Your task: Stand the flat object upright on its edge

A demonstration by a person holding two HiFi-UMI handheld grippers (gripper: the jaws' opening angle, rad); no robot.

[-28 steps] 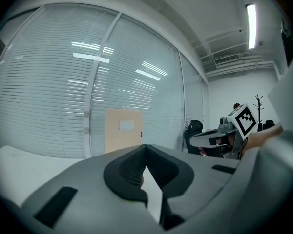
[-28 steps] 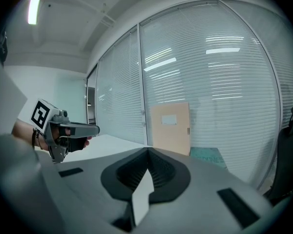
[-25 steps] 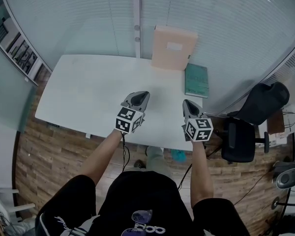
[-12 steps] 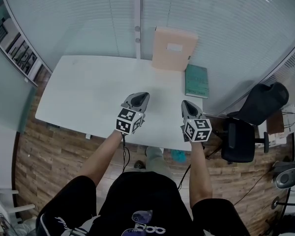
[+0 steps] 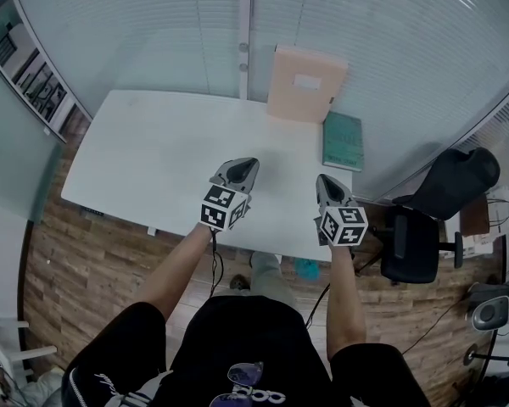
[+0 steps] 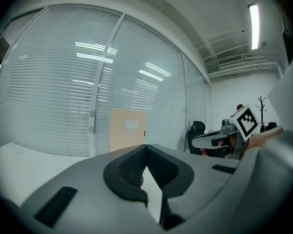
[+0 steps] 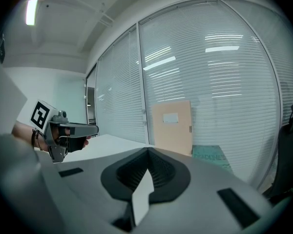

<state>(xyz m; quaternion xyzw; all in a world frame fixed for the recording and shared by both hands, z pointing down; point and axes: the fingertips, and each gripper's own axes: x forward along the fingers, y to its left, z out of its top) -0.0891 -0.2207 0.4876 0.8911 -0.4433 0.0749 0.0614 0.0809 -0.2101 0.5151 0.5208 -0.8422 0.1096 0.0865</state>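
Head view: on the white table [image 5: 153,151], a beige board [image 5: 305,83] stands against the far glass. The green book [image 5: 343,141] lies flat far right, long axis near-to-far, nearest the right gripper [image 5: 324,180]. It and the left gripper [image 5: 247,164] are clenched, empty.

The left gripper [image 6: 145,147] is seen from behind with its jaws brought together at the tips, and nothing is held between them. Beyond the tips, a beige flat board [image 6: 128,130] is stood upright against the far wall of blinds [image 6: 53,91]. A white table [image 6: 19,159] is spread out at the left. At the right, the right gripper [image 6: 195,142] is held level, well apart, and its marker cube [image 6: 246,122] is turned toward the camera. A black chair [image 6: 197,129] is set far behind it.
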